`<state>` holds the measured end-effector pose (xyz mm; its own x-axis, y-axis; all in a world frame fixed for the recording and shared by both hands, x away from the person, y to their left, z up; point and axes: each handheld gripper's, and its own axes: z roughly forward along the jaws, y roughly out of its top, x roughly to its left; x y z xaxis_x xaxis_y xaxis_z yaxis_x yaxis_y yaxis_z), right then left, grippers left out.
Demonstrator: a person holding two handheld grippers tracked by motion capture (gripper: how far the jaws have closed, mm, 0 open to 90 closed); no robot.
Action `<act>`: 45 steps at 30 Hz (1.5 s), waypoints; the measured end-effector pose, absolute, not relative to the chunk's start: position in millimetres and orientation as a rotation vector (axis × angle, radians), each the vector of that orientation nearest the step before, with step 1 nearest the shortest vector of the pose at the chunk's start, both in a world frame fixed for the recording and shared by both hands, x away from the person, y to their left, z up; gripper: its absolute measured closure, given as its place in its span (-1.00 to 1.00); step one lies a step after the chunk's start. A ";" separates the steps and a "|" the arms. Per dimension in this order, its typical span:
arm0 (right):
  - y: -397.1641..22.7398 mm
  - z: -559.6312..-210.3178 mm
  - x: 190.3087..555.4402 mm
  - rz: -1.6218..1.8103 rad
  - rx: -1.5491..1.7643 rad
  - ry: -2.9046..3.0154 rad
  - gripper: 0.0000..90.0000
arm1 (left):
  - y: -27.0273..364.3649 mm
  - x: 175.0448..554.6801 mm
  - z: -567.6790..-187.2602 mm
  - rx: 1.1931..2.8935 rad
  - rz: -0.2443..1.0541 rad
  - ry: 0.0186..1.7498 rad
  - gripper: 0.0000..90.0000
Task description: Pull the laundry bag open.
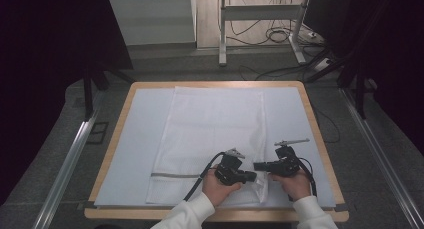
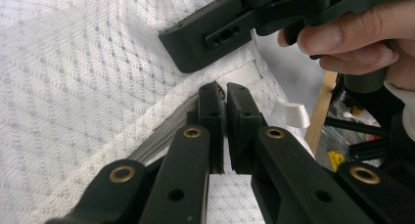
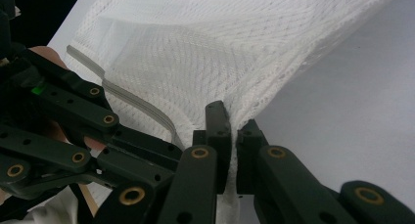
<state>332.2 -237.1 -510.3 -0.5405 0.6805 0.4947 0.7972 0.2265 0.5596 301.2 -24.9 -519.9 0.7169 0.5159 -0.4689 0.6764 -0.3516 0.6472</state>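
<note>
- One white mesh laundry bag [image 1: 210, 139] lies flat on the pale sheet [image 1: 135, 149] covering the desk [image 1: 320, 134], long side running away from the person, near edge close to the desk's front rim.
- One grey zipper [image 1: 175, 175] runs across the bag near its front edge; in the left gripper view the zipper tape [image 2: 161, 136] leads up to the fingers.
- No brand, label or readable writing on bag, sheet or grippers.
- Bag's front right corner is lifted and bunched between the two grippers.
- Left gripper [image 1: 250, 177]: fingers [image 2: 211, 111] closed, pinching the zipper end at the bag's corner; something small and metallic sits between the tips, too small to tell what.
- Right gripper [image 1: 259, 166]: fingers [image 3: 218, 121] closed on a fold of the mesh edge, cloth pulled up taut from them in the right gripper view.
- Two grippers, tips just beside each other, pointing at each other over the bag corner.
- Two hands, left hand [image 1: 220, 186] and right hand [image 1: 295, 183], white sleeves, coming in from the bottom edge.
- A small white tab [image 2: 292, 114] sticks out past the bag corner in the left gripper view.
- Beyond the desk: grey floor, one white metal frame [image 1: 260, 19], loose black cables [image 1: 275, 36].
</note>
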 end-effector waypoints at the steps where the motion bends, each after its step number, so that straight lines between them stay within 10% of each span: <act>1: -237.2 -510.3 332.2 -1.210 -1.423 -2.343 0.94 | -24.6 301.3 -520.1 2.031 -0.228 0.908 0.93; 45: -237.6 -514.0 330.9 -1.185 -1.422 -2.377 0.94 | -9.6 303.6 -525.1 2.052 -0.209 0.919 0.93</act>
